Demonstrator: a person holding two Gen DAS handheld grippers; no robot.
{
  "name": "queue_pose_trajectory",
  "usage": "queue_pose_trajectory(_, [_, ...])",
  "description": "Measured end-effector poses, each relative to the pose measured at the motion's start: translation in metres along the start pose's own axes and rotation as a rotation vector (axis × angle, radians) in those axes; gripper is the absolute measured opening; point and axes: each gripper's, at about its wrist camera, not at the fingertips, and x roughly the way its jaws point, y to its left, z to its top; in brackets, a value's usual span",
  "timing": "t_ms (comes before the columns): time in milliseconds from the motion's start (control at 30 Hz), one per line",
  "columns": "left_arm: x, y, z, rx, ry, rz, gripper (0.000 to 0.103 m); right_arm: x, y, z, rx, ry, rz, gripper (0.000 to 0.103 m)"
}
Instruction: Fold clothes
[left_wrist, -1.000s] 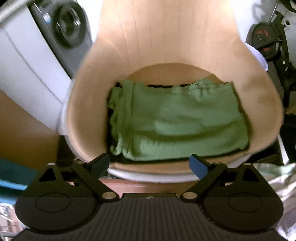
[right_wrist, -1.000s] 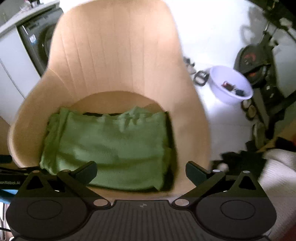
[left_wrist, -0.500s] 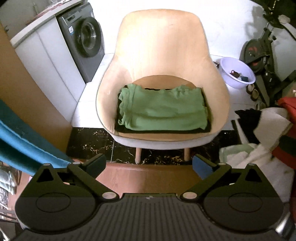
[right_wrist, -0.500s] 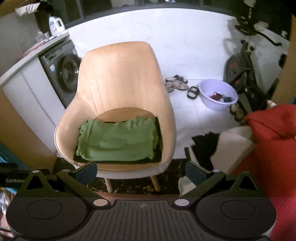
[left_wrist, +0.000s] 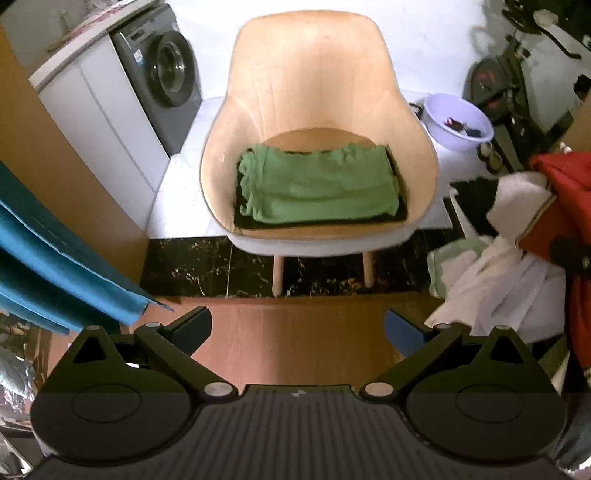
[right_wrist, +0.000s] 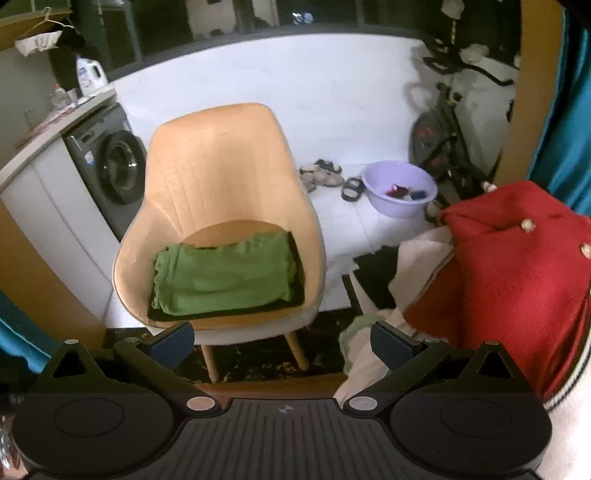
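While both hand-held grippers (left_wrist: 297, 328) (right_wrist: 282, 341) gape empty, green garment (left_wrist: 319, 184) lies folded inside chair (left_wrist: 314, 81) rim.

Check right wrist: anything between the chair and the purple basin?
Yes: sandals lie on the white floor between the chair and purple basin, in the right wrist view.

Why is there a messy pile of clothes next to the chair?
That heap looks odd: a red knit garment and white clothes lie crumpled beside the chair, unfolded. The green sweater on the seat is neatly folded, atop something black.
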Motion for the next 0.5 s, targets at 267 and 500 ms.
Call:
queue_pose_trajectory(267, [-0.007,0.028,-0.016,-0.022,0.006,-0.032,0.102,-0.017,0.043,-0.025,-0.055,0.009,-0.028,0.102])
queue_pose_trajectory(500, [-0.012,0.039,-0.027,-0.005,0.000,-0.051,0.102,-0.034,0.068,-0.041,-0.064,0.000,-0.041,0.102])
